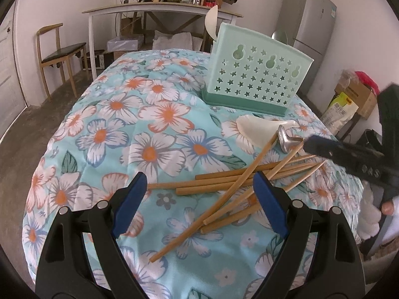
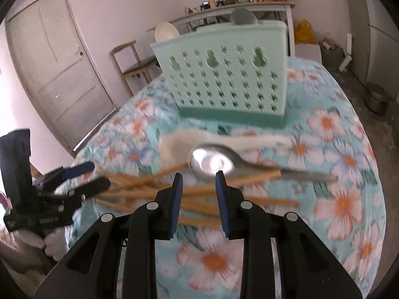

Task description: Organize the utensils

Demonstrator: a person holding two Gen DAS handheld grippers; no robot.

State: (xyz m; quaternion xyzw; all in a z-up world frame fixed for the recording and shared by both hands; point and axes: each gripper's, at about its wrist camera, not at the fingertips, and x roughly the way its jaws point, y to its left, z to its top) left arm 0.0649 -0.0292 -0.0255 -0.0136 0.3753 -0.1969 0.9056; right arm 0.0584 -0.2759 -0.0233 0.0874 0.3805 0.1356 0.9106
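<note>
Flowered cloth (image 1: 104, 129) covers the table; from the left, the left gripper (image 1: 199, 194) hovers with jaws spread wide and empty, the chopsticks (image 1: 224, 182) heaped just ahead between them and to their right. Further right, the right gripper (image 2: 199, 194) stands part-open on nothing, the metal spoon (image 2: 212, 162) just beyond its tips, handle running rightward. Behind stands the green holder (image 2: 224, 74).

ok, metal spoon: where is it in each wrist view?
Left wrist: metal spoon at right of centre, seen end-on, resting on the chopsticks.
Right wrist: metal spoon at centre, just beyond the right gripper, handle running right.
Shared landmark: green utensil holder behind it.
</note>
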